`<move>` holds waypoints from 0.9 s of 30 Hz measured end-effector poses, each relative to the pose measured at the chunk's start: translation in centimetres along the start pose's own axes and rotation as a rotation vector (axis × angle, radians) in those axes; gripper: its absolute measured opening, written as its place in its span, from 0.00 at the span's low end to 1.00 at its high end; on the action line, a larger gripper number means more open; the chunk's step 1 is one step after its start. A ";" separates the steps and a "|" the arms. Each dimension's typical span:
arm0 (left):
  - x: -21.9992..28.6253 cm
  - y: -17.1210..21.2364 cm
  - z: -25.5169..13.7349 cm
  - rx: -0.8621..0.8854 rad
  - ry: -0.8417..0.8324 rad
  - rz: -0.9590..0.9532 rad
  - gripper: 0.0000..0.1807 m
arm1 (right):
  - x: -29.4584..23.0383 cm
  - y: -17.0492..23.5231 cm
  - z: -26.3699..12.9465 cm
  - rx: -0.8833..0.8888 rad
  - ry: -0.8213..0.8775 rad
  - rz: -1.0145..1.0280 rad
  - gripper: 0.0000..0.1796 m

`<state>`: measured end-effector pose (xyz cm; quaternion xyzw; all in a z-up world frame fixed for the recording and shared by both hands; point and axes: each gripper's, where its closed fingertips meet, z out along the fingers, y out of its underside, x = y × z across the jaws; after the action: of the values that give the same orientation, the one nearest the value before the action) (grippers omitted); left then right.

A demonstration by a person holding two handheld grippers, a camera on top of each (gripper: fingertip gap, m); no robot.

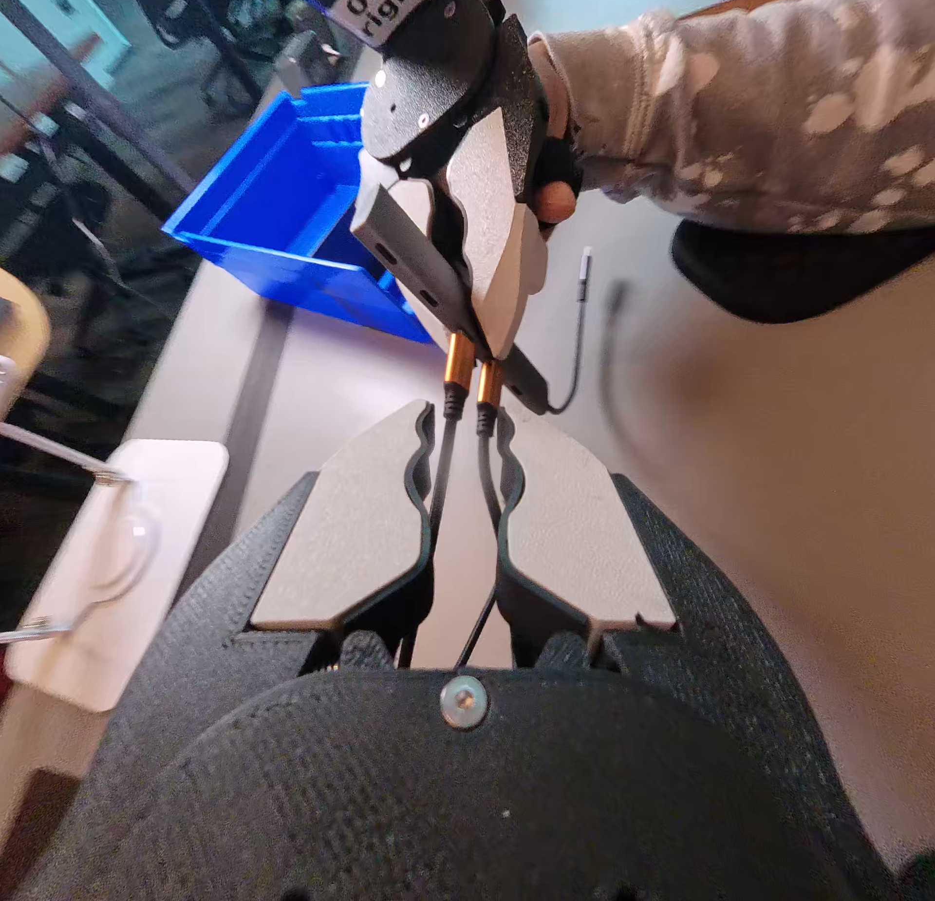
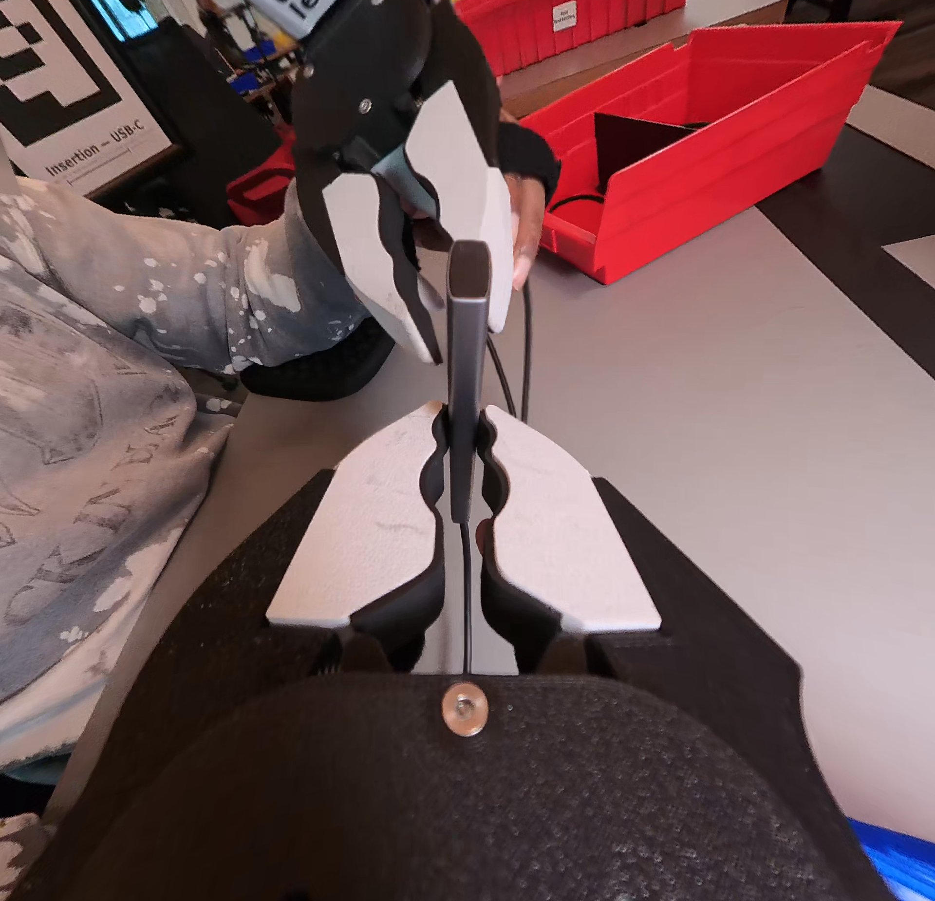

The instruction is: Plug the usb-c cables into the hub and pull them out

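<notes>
The right gripper (image 2: 463, 416) is closed on a slim grey hub (image 2: 468, 350), its two fingers pressed against the flat sides so the hub stands on edge between them and reaches out past the tips, raised above the grey table (image 2: 708, 370). In the left wrist view the same hub (image 1: 420, 274) runs slantwise under the right gripper (image 1: 485, 350), with a row of ports showing along its near edge and its own thin lead curling off the far end to a small plug (image 1: 585, 264) lying on the table. Two cables (image 1: 458, 472) with orange metal plugs (image 1: 473, 370) are seated side by side in that edge of the hub. The left gripper (image 1: 465, 416) is partly open, its fingers apart on either side of the two black cords, just behind the orange plugs; the cords pass down the gap between the fingers, and whether the pads (image 1: 422, 451) touch them cannot be told. In the right wrist view the left gripper (image 2: 465, 340) shows from the front, straddling the far end of the hub. A blue bin (image 1: 283, 219) sits on the table behind the hub, a red bin (image 2: 708, 158) stands across the table, and a patterned grey sleeve (image 1: 759, 117) covers the arm holding the right tool.
</notes>
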<state>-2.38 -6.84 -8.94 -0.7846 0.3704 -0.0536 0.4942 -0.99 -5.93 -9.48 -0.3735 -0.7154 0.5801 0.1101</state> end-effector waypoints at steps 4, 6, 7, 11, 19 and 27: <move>0.3 -0.3 0.0 0.048 0.079 -0.125 0.07 | -0.5 0.0 0.5 -0.044 0.015 -0.051 0.05; 0.5 -0.3 0.0 0.048 0.106 -0.151 0.05 | -0.5 0.0 0.7 -0.068 0.044 -0.081 0.05; 0.5 -0.2 0.0 0.040 0.112 -0.159 0.04 | -0.4 0.0 0.8 -0.079 0.058 -0.093 0.05; 0.7 -0.6 -0.4 0.050 0.133 -0.190 0.04 | -0.5 -0.2 1.0 -0.087 0.078 -0.116 0.05; 1.3 0.0 -0.4 -0.021 0.162 -0.194 0.04 | -0.3 1.3 2.3 -0.224 0.128 -0.186 0.06; 1.8 0.1 -0.5 -0.075 0.154 -0.164 0.04 | -0.2 2.2 3.9 -0.285 0.134 -0.224 0.06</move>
<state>-1.36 -8.33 -9.30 -0.8238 0.3438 -0.1399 0.4285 -2.22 -8.88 -12.57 -0.3414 -0.8185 0.4308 0.1673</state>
